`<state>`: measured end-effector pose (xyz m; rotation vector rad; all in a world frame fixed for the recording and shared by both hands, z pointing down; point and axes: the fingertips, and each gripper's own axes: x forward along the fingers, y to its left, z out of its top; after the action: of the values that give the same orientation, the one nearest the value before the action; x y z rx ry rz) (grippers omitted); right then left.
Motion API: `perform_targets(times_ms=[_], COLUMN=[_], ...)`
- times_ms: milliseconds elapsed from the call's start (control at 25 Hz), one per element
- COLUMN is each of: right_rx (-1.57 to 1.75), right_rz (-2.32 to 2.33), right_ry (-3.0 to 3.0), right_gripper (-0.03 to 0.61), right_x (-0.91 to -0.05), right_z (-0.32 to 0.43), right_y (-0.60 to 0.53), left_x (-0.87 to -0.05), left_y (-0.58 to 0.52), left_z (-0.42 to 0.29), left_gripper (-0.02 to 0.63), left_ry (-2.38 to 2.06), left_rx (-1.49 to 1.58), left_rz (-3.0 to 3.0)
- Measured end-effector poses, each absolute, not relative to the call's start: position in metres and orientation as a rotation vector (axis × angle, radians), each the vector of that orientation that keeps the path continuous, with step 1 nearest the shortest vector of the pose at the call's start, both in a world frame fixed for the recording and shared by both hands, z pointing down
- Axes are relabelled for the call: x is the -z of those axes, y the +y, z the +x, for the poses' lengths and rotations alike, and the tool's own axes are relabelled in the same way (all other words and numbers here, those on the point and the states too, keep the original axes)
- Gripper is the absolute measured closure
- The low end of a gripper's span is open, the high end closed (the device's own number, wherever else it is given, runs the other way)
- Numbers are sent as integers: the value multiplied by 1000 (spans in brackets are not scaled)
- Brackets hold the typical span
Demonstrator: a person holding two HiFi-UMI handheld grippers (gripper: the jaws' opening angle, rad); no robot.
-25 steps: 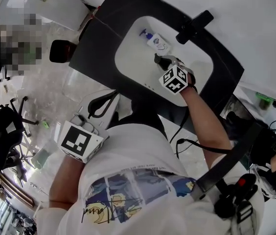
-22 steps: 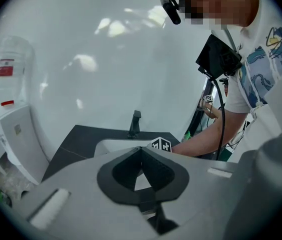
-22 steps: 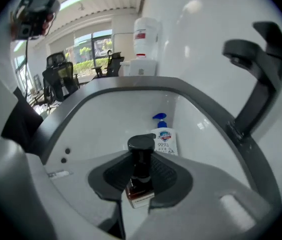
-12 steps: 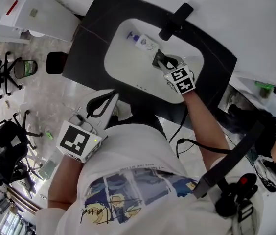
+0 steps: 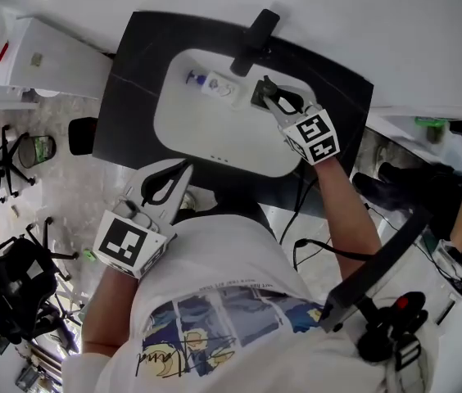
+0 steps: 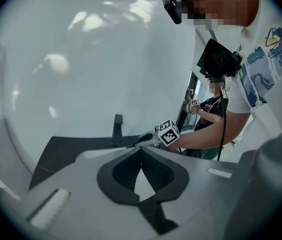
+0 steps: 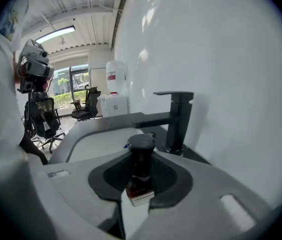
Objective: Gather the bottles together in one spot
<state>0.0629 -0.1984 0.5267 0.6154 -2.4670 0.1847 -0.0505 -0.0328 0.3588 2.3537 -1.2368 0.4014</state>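
My right gripper [image 5: 267, 97] is extended forward on an outstretched arm, angled downward, jaws clamped on a dark-capped bottle [image 7: 141, 154]. My left gripper [image 5: 180, 172] sits close to my torso, jaw tips together, nothing between them.

Faucet [image 5: 253, 39] over roomy basin [image 5: 183, 133]

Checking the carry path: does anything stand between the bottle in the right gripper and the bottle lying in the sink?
Nothing visible blocks it. The right gripper holds the dark bottle over the sink, and only bare sink separates it from the white bottle. The faucet spout overhangs close beside that path.
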Motion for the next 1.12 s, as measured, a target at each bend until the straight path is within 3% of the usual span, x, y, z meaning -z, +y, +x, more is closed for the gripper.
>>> perform_targets(times_ms=[360, 1120], right_rx=[-75, -151], right_rz=[698, 728], right_ry=[-2515, -2595], right_gripper=[497, 491], right_x=[-488, -508], right_z=[98, 115], right_y=[-261, -328], left_x=[-359, -366], left_y=[-45, -58], left_z=[-35, -37], left_gripper=[611, 611], left_ry=[-1204, -1248], left_rx=[-426, -456], left_rz=[2382, 2326])
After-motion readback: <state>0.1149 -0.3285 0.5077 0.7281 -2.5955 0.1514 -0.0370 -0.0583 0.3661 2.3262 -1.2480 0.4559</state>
